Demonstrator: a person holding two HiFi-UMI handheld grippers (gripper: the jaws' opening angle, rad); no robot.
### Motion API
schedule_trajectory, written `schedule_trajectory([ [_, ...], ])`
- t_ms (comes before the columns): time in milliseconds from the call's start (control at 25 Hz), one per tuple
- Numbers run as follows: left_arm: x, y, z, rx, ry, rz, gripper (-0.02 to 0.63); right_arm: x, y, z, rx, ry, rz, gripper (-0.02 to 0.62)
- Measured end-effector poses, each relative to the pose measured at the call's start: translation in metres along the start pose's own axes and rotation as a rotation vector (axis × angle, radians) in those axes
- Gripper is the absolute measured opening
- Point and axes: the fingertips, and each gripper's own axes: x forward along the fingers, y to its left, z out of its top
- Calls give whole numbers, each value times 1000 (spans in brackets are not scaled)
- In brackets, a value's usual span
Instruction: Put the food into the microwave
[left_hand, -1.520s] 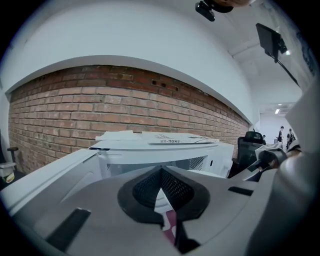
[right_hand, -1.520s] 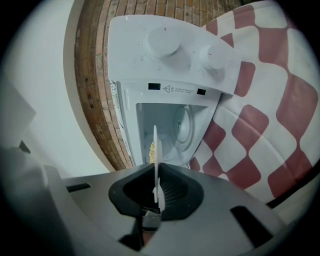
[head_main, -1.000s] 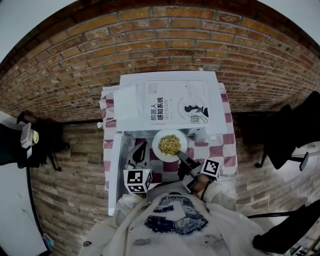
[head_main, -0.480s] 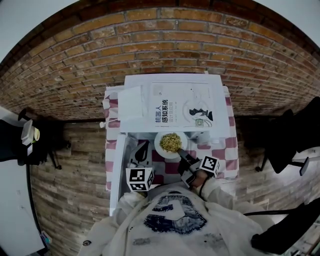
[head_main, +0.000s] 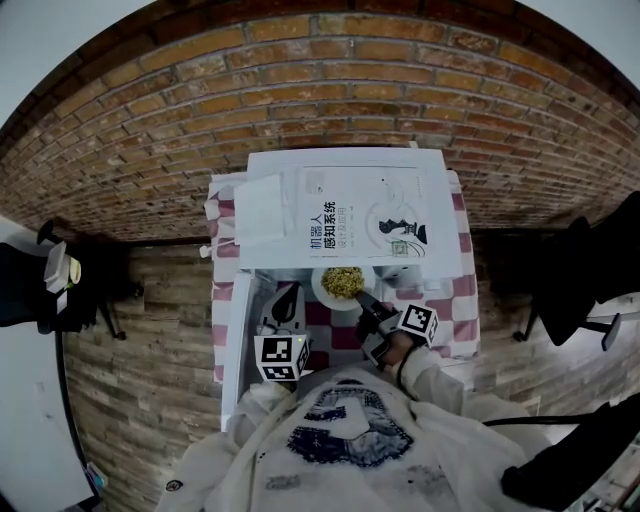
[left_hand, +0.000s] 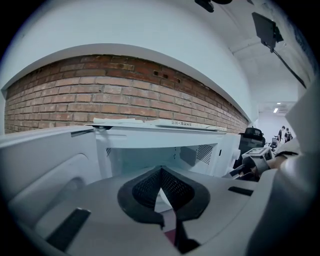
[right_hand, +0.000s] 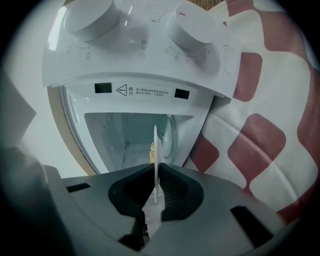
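A white plate of yellowish food (head_main: 343, 283) sits at the mouth of the white microwave (head_main: 432, 258), its far half hidden under the oven's top. My right gripper (head_main: 365, 300) is shut on the plate's near rim. In the right gripper view that plate rim (right_hand: 155, 145) shows edge-on between the pads of the right gripper (right_hand: 156, 187), with the open microwave cavity (right_hand: 130, 135) just beyond. My left gripper (head_main: 285, 300) hangs shut and empty beside the open door (head_main: 231, 340). The left gripper (left_hand: 161, 172) faces the cavity (left_hand: 150, 155).
A printed book (head_main: 365, 215) and a white sheet (head_main: 260, 212) lie on the microwave's top. Two dials (right_hand: 192, 27) sit on the control panel. The red-and-white checked cloth (head_main: 445, 300) covers the table. A black chair (head_main: 590, 270) stands to the right on the brick floor.
The right gripper has carried the plate forward and lower, from in front of the microwave to partly under its top edge. The left gripper has stayed put.
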Motion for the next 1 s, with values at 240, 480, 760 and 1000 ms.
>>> schedule_trajectory([
  [240,5,4,-2,-2,6,-3,8,8,-6,5,-2,-4,-12,32],
  [480,9,3,-2,5,8,-14,8,16,-13,8,4,-10,-25,32],
  [760,9,3,-8,7,34,-22,8,26,-22,14,14,-17,-48,32],
  [1000,7,6,-10,10,30,-15,8,37,-26,17,16,-23,-40,32],
])
